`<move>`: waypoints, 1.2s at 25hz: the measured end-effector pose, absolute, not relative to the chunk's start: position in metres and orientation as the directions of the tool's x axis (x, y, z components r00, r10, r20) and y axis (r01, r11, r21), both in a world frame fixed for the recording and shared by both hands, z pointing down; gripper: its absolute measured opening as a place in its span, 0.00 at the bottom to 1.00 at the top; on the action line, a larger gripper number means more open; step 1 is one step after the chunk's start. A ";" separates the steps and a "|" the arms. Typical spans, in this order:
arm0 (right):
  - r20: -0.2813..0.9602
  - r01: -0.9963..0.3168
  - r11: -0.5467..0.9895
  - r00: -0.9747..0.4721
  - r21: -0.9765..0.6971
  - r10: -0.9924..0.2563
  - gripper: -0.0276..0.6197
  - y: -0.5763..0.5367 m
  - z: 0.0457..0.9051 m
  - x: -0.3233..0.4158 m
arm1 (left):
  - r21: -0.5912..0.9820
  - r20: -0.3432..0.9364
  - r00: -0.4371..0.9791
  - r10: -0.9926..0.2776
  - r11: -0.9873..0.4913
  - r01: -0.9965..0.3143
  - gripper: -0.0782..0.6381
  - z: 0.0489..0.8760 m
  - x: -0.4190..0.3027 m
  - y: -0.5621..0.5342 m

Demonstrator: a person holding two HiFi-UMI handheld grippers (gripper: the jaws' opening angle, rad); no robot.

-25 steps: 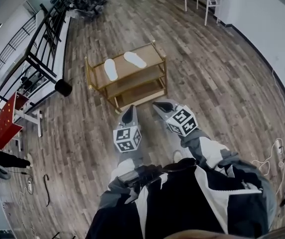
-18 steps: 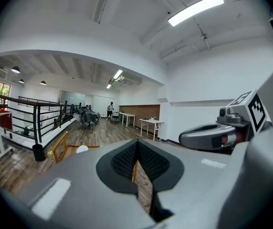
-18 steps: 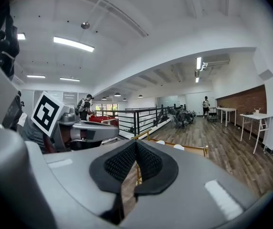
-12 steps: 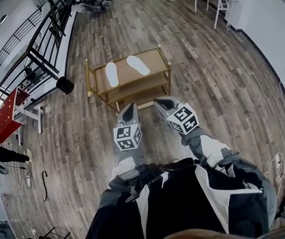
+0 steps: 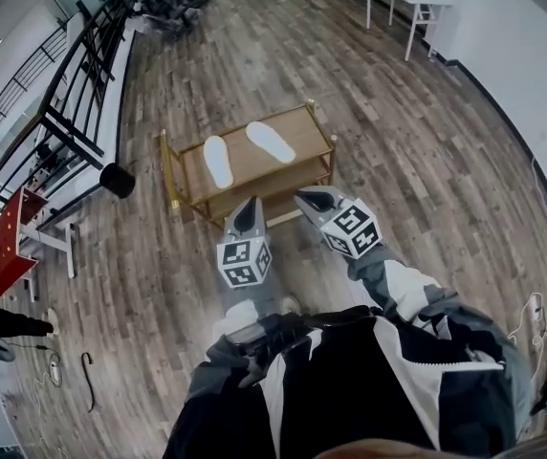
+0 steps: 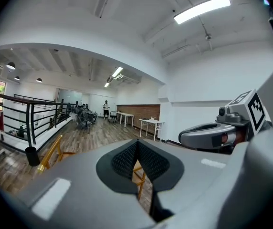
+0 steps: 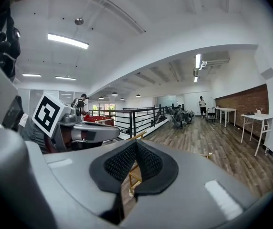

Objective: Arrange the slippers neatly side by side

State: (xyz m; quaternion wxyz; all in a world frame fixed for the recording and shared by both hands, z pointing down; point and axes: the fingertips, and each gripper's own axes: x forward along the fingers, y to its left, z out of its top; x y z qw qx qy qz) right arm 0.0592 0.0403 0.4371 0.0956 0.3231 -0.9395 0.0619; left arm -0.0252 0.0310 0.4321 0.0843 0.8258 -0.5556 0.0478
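roughly level, left tongs (image 5: 248, 208) and right tongs (image 5: 306, 199) closed, empty, facing shelf (image 5: 302, 132).

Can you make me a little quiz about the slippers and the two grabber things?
1. True or false: the white slippers lie on the floor.
2. The left gripper and right gripper are: A) both shut and empty, B) both wide open, C) each holding a slipper.
3. What black thing stands by the left end of the rack in the head view?
Key: 1 false, they lie on the rack's top shelf; 2 A; 3 the black bin.
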 end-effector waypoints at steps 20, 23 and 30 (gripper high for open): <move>0.239 -0.663 0.748 -0.730 -0.019 -0.641 0.05 -0.067 0.425 -0.064 | 0.129 0.148 0.478 -0.866 -0.463 -0.877 0.12 0.430 -0.139 -0.086; 0.244 -0.662 0.749 -0.730 -0.021 -0.639 0.05 -0.082 0.428 -0.069 | 0.130 0.149 0.476 -0.867 -0.460 -0.878 0.12 0.434 -0.143 -0.101; 0.246 -0.627 0.777 -0.762 -0.054 -0.599 0.05 -0.134 0.443 -0.075 | 0.131 0.173 0.433 -0.884 -0.415 -0.900 0.12 0.449 -0.151 -0.146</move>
